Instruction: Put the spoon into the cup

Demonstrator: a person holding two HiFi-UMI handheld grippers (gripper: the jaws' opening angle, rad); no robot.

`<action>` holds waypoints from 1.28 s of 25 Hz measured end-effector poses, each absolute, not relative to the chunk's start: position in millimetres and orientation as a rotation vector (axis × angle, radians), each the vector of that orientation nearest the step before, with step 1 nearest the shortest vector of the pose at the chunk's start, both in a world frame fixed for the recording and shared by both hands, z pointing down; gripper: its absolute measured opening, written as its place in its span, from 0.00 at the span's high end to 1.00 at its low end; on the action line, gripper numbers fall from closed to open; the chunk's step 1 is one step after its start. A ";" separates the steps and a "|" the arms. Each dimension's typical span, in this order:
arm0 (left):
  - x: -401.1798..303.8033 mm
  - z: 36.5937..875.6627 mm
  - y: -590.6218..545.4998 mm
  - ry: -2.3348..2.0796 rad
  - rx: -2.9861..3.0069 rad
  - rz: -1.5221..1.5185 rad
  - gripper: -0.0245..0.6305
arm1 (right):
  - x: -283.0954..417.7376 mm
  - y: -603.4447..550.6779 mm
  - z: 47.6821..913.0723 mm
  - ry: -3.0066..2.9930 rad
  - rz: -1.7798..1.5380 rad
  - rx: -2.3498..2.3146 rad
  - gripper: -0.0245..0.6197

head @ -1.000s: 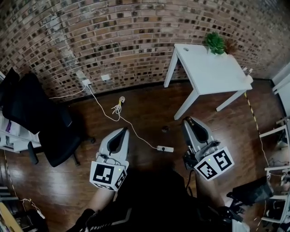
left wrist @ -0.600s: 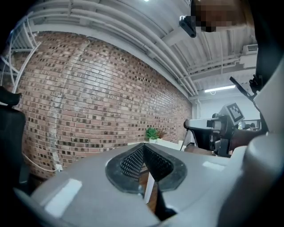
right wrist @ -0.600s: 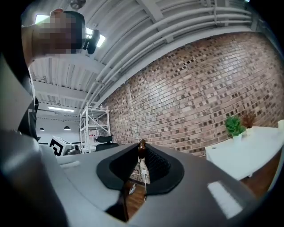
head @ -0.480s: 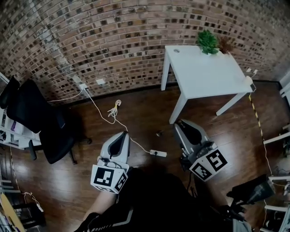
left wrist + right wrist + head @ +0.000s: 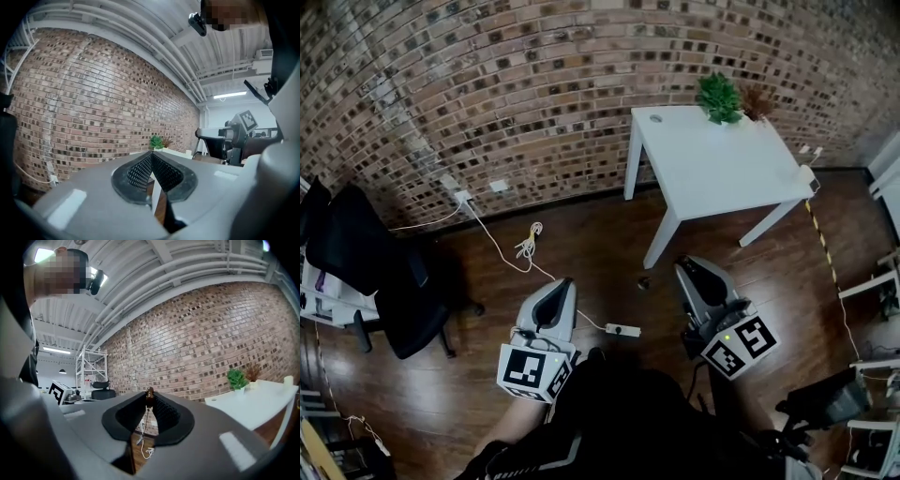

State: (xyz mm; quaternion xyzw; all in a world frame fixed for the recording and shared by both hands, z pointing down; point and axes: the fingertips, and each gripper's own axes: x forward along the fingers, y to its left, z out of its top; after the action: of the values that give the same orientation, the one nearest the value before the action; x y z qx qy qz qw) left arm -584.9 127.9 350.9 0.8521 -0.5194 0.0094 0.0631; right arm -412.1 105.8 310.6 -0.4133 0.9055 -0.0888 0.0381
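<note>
Toward 1 o'clock: carry level to white surface (image 5: 722, 159), right tongs (image 5: 687, 265) pinched firm on brown spoon handle (image 5: 149, 392), left tongs (image 5: 566, 284) closed, empty, clear at 7 o'clock.

Head view: high up, aimed steeply down at the wooden floor (image 5: 591, 234). The brick wall (image 5: 487, 94) runs across the top and the white surface (image 5: 712, 159) sits upper right. The left tool (image 5: 564, 283) and right tool (image 5: 686, 264) are close in at the bottom.

Left gripper view: camera just behind its jaws, level, facing the wall. The right tool's marker cube (image 5: 247, 120) shows at right.

Right gripper view: same mount, level, wall ahead, surface at right.

All three views share the wall, the surface and the potted plant (image 5: 718, 97).
</note>
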 end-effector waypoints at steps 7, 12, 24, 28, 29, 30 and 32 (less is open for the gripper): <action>-578.8 359.2 104.6 -1.497 2.639 0.044 0.97 | -415.7 91.4 314.1 2.807 -0.241 -1.343 0.88; -560.3 365.3 93.3 -1.537 2.621 0.084 0.97 | -386.1 76.2 317.2 2.769 -0.267 -1.360 0.88; -420.1 381.8 53.1 -1.752 2.451 0.061 0.97 | -227.9 30.4 327.5 2.815 -0.288 -1.183 0.88; -371.4 371.4 38.5 -1.828 2.410 0.059 0.97 | -172.3 16.2 325.1 2.847 -0.286 -1.101 0.88; -362.0 369.8 35.4 -1.849 2.396 0.066 0.97 | -159.9 13.0 324.4 2.847 -0.287 -1.087 0.88; -353.6 368.2 32.7 -1.867 2.385 0.077 0.97 | -148.5 10.0 323.7 2.842 -0.291 -1.074 0.88; -338.1 364.2 30.3 -1.892 2.373 0.109 0.97 | -129.1 6.1 322.0 2.832 -0.293 -1.051 0.88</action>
State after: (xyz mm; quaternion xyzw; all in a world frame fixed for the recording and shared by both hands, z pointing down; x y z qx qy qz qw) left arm -338.1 30.3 364.2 0.7803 -0.6222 0.0358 0.0521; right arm -129.1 6.1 322.0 -0.3459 0.9318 -0.0963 0.0533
